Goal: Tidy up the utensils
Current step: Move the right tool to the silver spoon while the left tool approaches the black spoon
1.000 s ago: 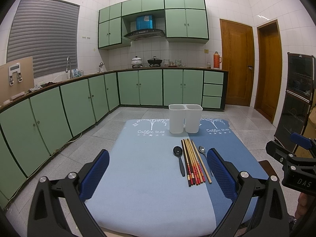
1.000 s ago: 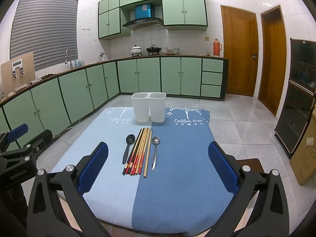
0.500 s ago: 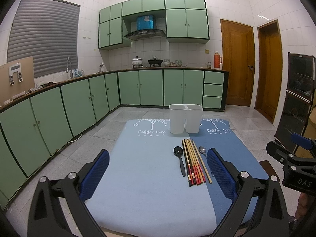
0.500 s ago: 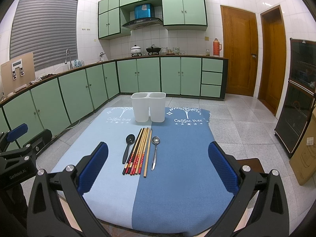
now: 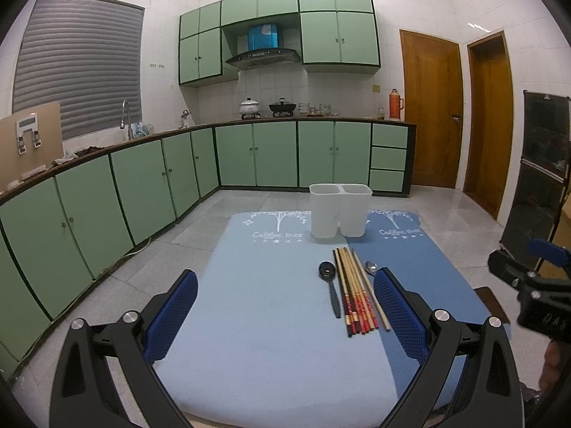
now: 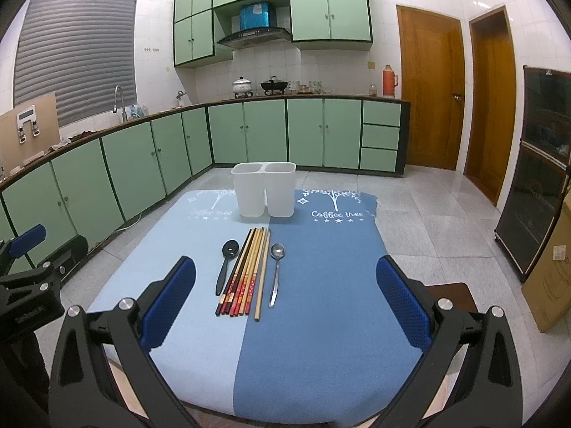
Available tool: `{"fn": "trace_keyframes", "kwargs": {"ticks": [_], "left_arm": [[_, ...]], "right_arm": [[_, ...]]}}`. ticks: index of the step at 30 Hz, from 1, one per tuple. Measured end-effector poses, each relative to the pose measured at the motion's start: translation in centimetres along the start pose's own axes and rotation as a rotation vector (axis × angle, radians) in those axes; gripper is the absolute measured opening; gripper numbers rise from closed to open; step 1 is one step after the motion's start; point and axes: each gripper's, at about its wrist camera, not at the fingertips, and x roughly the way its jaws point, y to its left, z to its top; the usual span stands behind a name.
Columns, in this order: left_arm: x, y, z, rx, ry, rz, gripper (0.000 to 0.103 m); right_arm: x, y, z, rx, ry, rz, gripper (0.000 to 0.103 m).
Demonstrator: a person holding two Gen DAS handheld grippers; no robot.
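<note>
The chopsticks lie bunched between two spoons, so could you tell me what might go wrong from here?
1. The chopsticks lie packed side by side; a pinch may catch several or scatter them.
2. The black spoon lies close alongside and may get dragged.
3. The white holder looks light and could tip if bumped.

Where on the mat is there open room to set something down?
Bare patches: the light blue half left of the black spoon, and the dark blue half right of the metal spoon. Crowded: the centre strip, with chopsticks between both spoons, and the white holder behind.
</note>
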Motion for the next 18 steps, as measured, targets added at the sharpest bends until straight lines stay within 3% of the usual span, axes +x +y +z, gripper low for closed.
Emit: {"fn": "trace_keyframes", "kwargs": {"ticks": [9, 18], "left_arm": [[6.3, 0.5, 0.8, 0.029, 0.071, 0.032, 0.097], [16.0, -0.7, 0.1, 0.054, 0.227, 0.001, 0.096]], "right_arm": [[6.5, -1.6, 1.5, -0.015, 0.051, -0.041, 0.098], [17.5, -2.3, 1.9, -0.008, 0.253, 0.033, 0.098]]}}
